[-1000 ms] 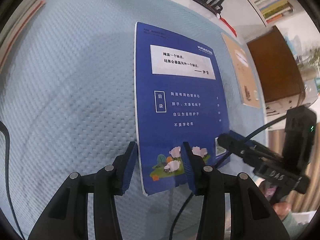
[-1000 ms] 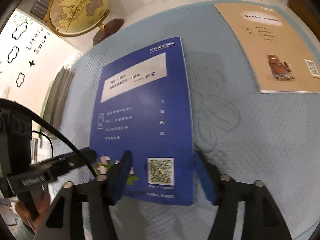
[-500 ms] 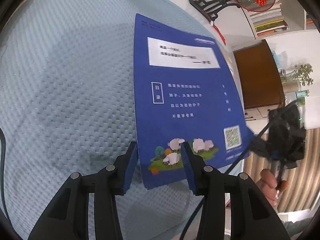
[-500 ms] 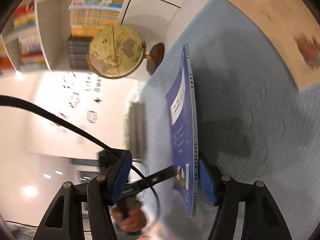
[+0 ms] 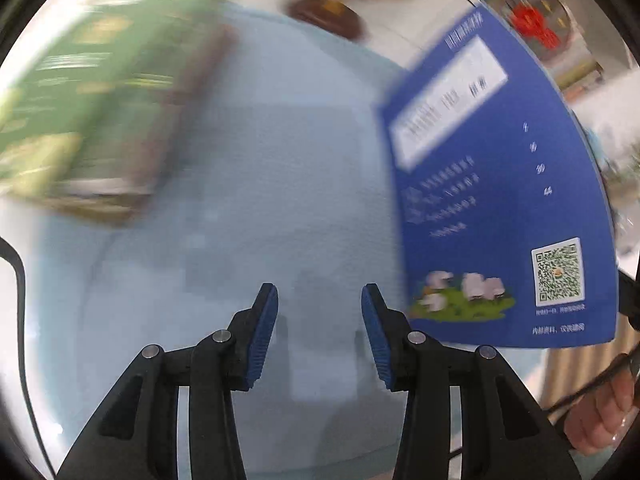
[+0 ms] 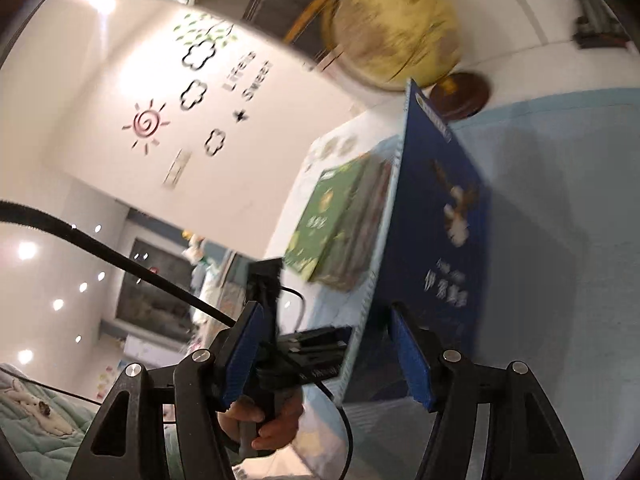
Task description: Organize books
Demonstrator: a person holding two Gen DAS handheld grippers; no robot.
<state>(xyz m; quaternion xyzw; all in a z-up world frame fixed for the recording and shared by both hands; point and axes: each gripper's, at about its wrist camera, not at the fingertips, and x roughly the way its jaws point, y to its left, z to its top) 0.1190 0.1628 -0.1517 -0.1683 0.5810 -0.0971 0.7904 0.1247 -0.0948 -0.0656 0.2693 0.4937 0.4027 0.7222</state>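
A thin blue book [image 5: 500, 184] is tipped up on its edge over the light blue mat [image 5: 260, 160]. In the right wrist view the blue book [image 6: 440, 240] stands between the fingers of my right gripper [image 6: 326, 320]. Its cover lies against the right pad [image 6: 412, 360], and the left pad is clear of it, so the jaws stand wide. My left gripper [image 5: 319, 304] hangs open over bare mat, left of the book, holding nothing. A blurred stack topped by a green book [image 5: 80, 112] lies at the mat's left.
A globe [image 6: 396, 32] on a dark round base [image 6: 460, 92] stands at the back edge of the mat. The green stack [image 6: 332, 216] lies beyond the blue book. A hand [image 6: 272, 420] holds the left gripper [image 6: 320, 344]. Cables trail from both grippers.
The blue book went from lying flat to standing on edge as my right gripper rose and rolled. My left gripper slid off the book's corner, leftward over the bare mat.
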